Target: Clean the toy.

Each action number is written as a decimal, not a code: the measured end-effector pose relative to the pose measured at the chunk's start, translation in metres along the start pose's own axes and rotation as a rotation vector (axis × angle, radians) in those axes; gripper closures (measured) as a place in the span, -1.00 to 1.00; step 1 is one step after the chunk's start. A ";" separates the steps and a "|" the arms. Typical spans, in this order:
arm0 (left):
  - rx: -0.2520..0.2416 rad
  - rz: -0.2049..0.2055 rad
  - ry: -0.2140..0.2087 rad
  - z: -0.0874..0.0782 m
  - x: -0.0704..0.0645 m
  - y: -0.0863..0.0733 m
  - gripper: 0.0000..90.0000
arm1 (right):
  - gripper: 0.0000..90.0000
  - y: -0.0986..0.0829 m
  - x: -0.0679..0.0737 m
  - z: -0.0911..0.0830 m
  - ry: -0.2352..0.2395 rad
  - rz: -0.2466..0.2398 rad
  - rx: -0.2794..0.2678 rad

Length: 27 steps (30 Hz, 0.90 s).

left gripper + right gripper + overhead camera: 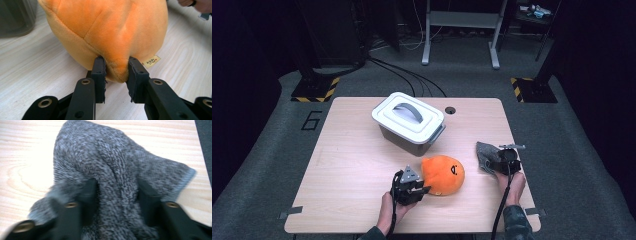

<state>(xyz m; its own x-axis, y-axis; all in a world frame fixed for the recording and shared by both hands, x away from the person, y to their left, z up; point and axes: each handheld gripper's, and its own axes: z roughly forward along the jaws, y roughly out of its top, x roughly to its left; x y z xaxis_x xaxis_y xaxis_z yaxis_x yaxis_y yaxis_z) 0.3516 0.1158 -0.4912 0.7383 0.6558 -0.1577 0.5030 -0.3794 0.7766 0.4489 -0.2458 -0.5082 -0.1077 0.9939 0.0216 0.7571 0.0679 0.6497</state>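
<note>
Orange plush toy (443,174), speckled grey cloth (117,170)

A lab or recording studio rather than a home. A pale wooden surface (352,165) stands alone on grey carpet (257,165), with dark curtains around it. Black cables (407,75) trail across the floor toward it. Yellow-and-black hazard tape marks the feet of two stands (314,90). A number 6 (311,120) is marked on the carpet, and a metal frame (460,30) stands behind.
</note>
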 end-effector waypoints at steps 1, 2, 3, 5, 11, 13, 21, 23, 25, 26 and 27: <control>-0.009 -0.004 -0.011 0.001 0.000 0.000 0.57 | 0.38 -0.001 -0.001 -0.001 0.007 0.014 -0.001; 0.006 0.009 -0.009 0.001 -0.001 0.002 0.57 | 0.45 -0.002 -0.002 -0.002 0.009 0.024 -0.008; 0.010 0.018 0.003 0.000 -0.002 0.003 0.58 | 0.50 -0.003 -0.003 -0.003 0.010 0.026 -0.005; 0.003 0.029 -0.005 0.000 -0.002 0.001 0.58 | 0.55 -0.004 -0.005 -0.004 0.021 0.043 -0.013; -0.004 0.050 0.011 0.002 -0.003 -0.003 0.59 | 0.62 -0.007 -0.010 -0.011 0.079 0.090 -0.036; 0.006 0.053 0.011 0.001 -0.003 -0.001 0.59 | 0.63 -0.006 -0.012 -0.021 0.084 0.082 -0.048; 0.015 0.066 0.017 0.000 -0.004 -0.004 0.59 | 0.63 -0.006 -0.005 -0.059 0.151 0.052 -0.113; 0.019 0.066 0.019 0.000 -0.005 -0.003 0.59 | 0.63 -0.004 0.001 -0.069 0.166 0.035 -0.129; 0.028 0.078 0.024 -0.001 -0.007 -0.002 0.59 | 0.62 -0.001 0.009 -0.080 0.192 0.020 -0.144; 0.026 0.077 0.027 0.000 -0.007 -0.002 0.59 | 0.62 0.000 0.014 -0.086 0.209 -0.001 -0.156; 0.023 0.075 0.028 0.000 -0.007 -0.002 0.59 | 0.62 0.001 0.018 -0.090 0.223 -0.008 -0.158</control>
<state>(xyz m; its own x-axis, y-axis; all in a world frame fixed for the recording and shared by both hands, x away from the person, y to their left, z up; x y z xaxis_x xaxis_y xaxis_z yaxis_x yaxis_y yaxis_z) 0.3457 0.1119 -0.4915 0.7617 0.6427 -0.0818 0.4568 -0.4431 0.7714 0.3902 -0.2356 -0.4390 -0.2656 0.9488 0.1710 0.6473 0.0440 0.7610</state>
